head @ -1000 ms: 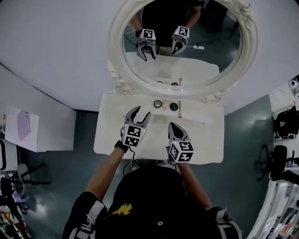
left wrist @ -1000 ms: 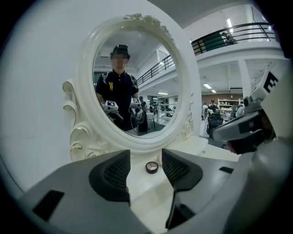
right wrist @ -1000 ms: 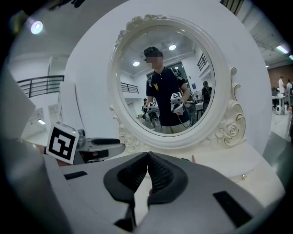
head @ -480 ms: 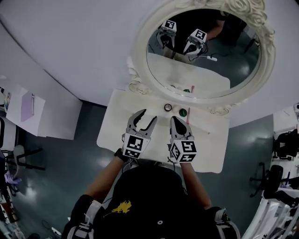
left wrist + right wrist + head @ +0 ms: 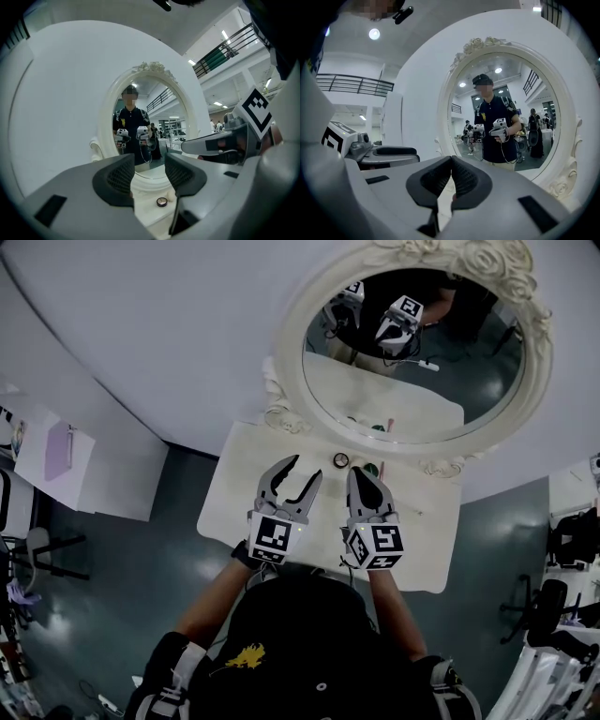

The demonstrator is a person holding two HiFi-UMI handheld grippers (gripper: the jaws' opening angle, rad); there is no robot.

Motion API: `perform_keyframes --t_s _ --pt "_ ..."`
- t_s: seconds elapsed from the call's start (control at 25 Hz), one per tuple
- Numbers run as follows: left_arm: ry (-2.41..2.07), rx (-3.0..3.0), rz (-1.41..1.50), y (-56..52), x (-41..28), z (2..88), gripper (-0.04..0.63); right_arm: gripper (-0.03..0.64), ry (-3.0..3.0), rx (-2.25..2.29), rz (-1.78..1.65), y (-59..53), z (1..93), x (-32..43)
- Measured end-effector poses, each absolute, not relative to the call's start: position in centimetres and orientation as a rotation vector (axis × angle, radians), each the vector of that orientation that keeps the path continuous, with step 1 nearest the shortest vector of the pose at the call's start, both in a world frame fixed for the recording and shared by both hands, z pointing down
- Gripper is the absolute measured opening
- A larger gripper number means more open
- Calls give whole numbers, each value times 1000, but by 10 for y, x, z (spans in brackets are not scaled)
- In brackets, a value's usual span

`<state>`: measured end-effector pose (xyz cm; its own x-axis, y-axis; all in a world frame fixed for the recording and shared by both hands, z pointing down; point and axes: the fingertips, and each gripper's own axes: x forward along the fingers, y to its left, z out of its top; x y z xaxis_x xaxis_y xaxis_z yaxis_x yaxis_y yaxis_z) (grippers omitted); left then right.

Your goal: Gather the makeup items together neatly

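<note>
Left gripper (image 5: 303, 472) has its jaws part-way apart with nothing between them; the small round dark-rimmed pot (image 5: 341, 460) shows through the gap in its own view (image 5: 161, 202), but it's on the tabletop well ahead of the pads, not in them. Right gripper (image 5: 362, 474) is closed tight and empty. All three makeup items sit at the back edge of the white vanity table (image 5: 234, 507), just under the oval mirror in an ornate white frame (image 5: 525, 362): the dark-rimmed pot, the green round pot (image 5: 372, 468) just beside it, and the thin pink stick (image 5: 383, 469) touching or nearly touching the green one, can't tell which. My read: all light, rigid, smooth plastic, so they'll skate on the table if nudged. Take the pots across the diameter at the side wall, low. The stick will likely roll, so pinch it mid-length across its width with light squeeze.
</note>
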<state>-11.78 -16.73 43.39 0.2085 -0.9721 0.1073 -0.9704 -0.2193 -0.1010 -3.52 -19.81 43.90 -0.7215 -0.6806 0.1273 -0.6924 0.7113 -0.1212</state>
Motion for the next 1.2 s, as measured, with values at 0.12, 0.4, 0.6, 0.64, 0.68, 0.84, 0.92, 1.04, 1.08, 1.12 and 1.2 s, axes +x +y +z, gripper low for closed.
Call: perform_keyframes --t_s 0.12,0.4,0.6,0.64,0.68,0.84,0.92,1.04,1.08,1.12,1.2 --pt "1958 -2400 -215 -166 -119 427 204 17 -2848 1150 230 -198 431 -34" --pt "1943 -2355 -184 -159 -118 419 192 17 -2873 1163 204 -189 415 -31" --pt "1936 -2336 -179 -151 -116 411 169 15 -2869 1181 180 -183 411 -26" --pt "1928 -2320 -183 -149 -116 409 166 15 -2870 1182 176 -182 409 -26" --pt "1923 -2310 -190 -148 -116 408 163 15 -2872 1181 172 -181 408 -27" --pt "1912 -2304 -196 -147 -116 402 150 15 -2882 1173 150 -177 403 -30" --pt "1912 -2292 -179 -146 -117 399 145 15 -2882 1174 135 -175 401 -32" --pt "1939 -2301 -189 -144 -118 399 133 17 -2879 1167 131 -172 401 -33" --pt "1941 -2302 -204 -143 -118 400 129 15 -2878 1165 132 -171 401 -33" --pt "1937 -2299 -211 -143 -119 402 125 15 -2876 1165 131 -170 402 -33" --pt "1924 -2288 -186 -142 -118 400 116 15 -2873 1166 125 -169 403 -32"
